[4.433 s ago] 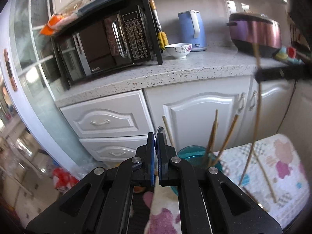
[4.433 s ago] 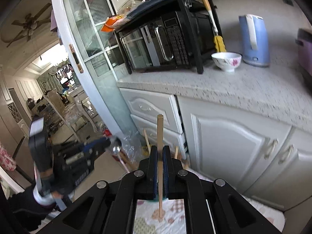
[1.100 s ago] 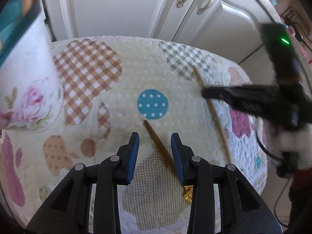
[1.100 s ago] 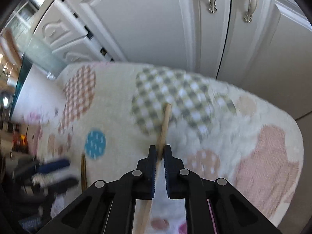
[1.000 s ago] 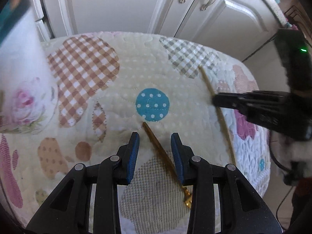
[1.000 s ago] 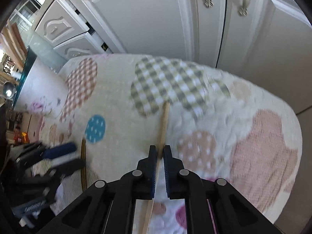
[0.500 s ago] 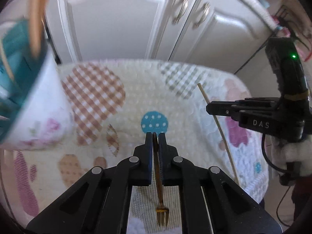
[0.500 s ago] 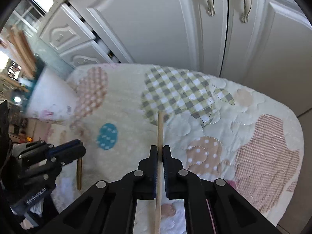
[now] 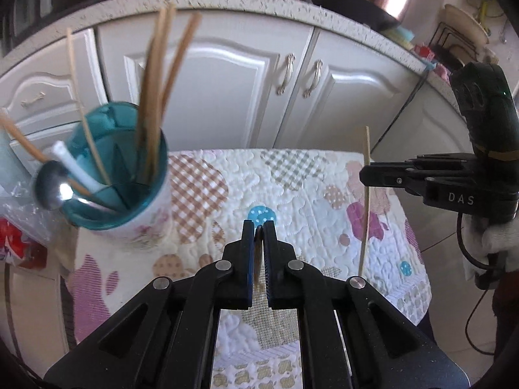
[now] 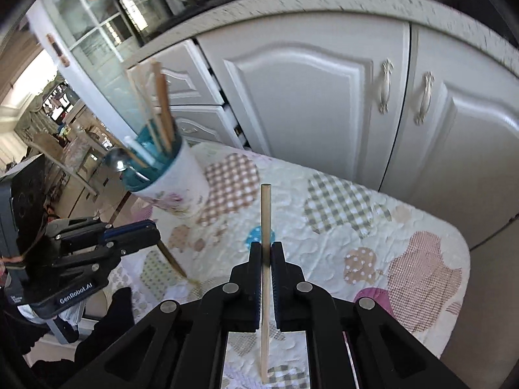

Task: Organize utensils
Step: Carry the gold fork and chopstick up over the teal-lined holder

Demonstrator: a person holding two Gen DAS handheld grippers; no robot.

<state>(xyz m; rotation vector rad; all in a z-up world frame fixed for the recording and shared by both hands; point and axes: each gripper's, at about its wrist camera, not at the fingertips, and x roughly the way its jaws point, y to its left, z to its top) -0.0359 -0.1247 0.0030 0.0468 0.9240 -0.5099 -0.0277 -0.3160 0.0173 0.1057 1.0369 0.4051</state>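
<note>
My left gripper (image 9: 258,228) is shut on a small gold fork (image 10: 175,264), held above the quilted cloth (image 9: 308,175); the fork hangs down from the gripper in the right wrist view (image 10: 152,231). My right gripper (image 10: 265,248) is shut on a pale wooden chopstick (image 10: 265,214), held upright above the cloth; it also shows at the right of the left wrist view (image 9: 366,175). A floral utensil cup with a teal insert (image 9: 129,201) stands at the cloth's left end with several chopsticks and a spoon (image 9: 52,184) in it.
White cabinet doors (image 9: 227,90) and drawers (image 9: 42,94) stand behind the cloth-covered table. A speckled counter (image 9: 259,3) above carries a bowl, kettle and rice cooker. A plastic bag (image 9: 16,214) lies left of the cup. The table edge drops off at the right.
My left gripper closed on the gold fork and lifted it off the cloth. Both grippers rose and tilted up, bringing the cup and cabinets into view. The right keeps its chopstick.
</note>
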